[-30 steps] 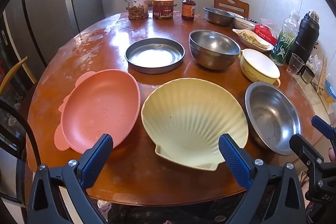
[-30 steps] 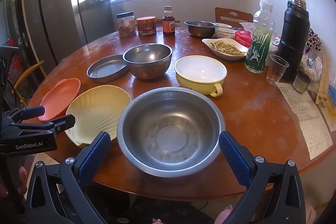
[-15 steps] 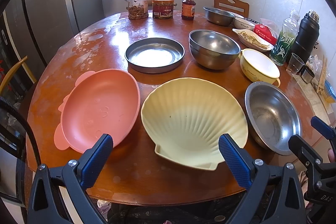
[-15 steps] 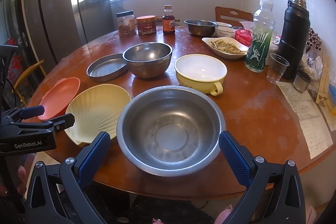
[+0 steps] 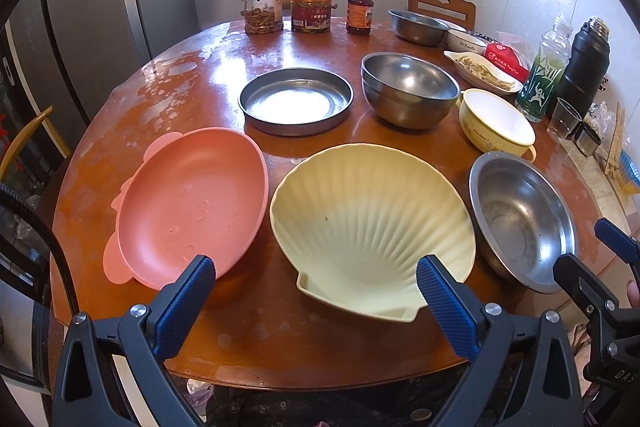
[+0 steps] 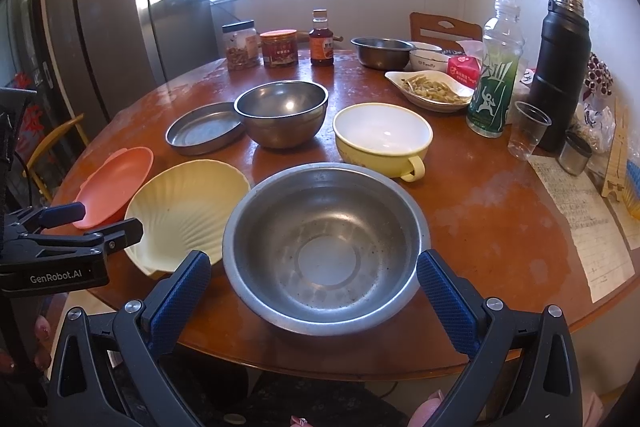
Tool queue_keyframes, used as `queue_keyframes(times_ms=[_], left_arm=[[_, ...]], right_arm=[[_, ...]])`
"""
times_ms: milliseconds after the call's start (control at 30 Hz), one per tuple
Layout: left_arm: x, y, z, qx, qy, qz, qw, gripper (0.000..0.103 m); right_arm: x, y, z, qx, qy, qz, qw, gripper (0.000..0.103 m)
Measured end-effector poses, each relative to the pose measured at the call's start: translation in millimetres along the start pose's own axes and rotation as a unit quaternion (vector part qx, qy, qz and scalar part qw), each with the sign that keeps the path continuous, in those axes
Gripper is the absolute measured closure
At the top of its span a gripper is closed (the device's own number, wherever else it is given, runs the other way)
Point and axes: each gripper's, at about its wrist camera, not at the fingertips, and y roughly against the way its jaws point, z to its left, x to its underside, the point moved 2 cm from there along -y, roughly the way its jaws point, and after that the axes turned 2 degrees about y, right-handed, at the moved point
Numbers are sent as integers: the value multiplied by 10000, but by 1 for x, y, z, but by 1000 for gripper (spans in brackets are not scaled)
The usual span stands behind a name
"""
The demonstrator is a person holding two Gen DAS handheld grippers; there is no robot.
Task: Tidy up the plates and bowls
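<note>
On the round wooden table (image 5: 256, 347) lie a pink plate (image 5: 188, 203), a pale yellow shell-shaped plate (image 5: 372, 219), a wide steel bowl (image 5: 520, 219) (image 6: 324, 247), a flat steel pan (image 5: 296, 101), a deep steel bowl (image 5: 408, 89) and a yellow handled bowl (image 5: 496, 119). My left gripper (image 5: 316, 291) is open and empty at the table's near edge, in front of the pink and shell plates. My right gripper (image 6: 316, 287) is open and empty, its fingers on either side of the wide steel bowl's near rim.
At the back stand two jars (image 5: 262, 7), a sauce bottle (image 5: 360, 11) and another steel bowl (image 5: 418, 27). On the right are a dish of food (image 6: 434, 91), a green bottle (image 6: 496, 67), a black flask (image 6: 564, 67), a plastic cup (image 6: 528, 131) and papers (image 6: 580, 219).
Both views have shifted very slightly toward the table. The dishes have not moved and both grippers stay open.
</note>
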Motion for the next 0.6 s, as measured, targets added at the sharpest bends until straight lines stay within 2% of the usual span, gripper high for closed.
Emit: queue_keyframes(times_ms=[600], left_arm=[[-3,3,2,12,48,-12,10000,1]], right_arm=[[-4,0,7,-18,113,-29,9999,0]])
